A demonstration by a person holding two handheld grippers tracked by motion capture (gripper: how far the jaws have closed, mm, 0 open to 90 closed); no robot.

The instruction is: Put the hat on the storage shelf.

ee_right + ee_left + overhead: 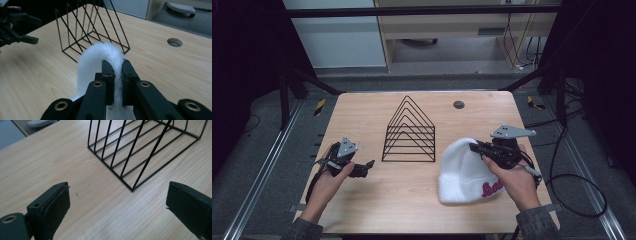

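Wooden counter [412, 195] stands in a dark room with metal rails on the floor at both sides, and a shelf unit is behind it. On the counter a black wire rack [409, 131] with triangle dividers stands near the middle, and a white knit hat [464, 172] with pink letters on its cuff lies to the right of the rack, near the person's side.

Right tool [117, 75] is clamped on the hat: in the right gripper view its two jaws stand close together with a fold of the white fabric squeezed between them, near the crown end. From this tool the rack lies ahead and to the left, quite near, with its open slots facing along the tool's direction.

Left tool [117, 202] has its jaws wide apart and holds nothing; it hovers low over the counter, and the rack's corner is just ahead of it, a little to the right.

I judge the right tool is the nearer one for any move of the hat toward the rack. The hat is soft and will probably sag.
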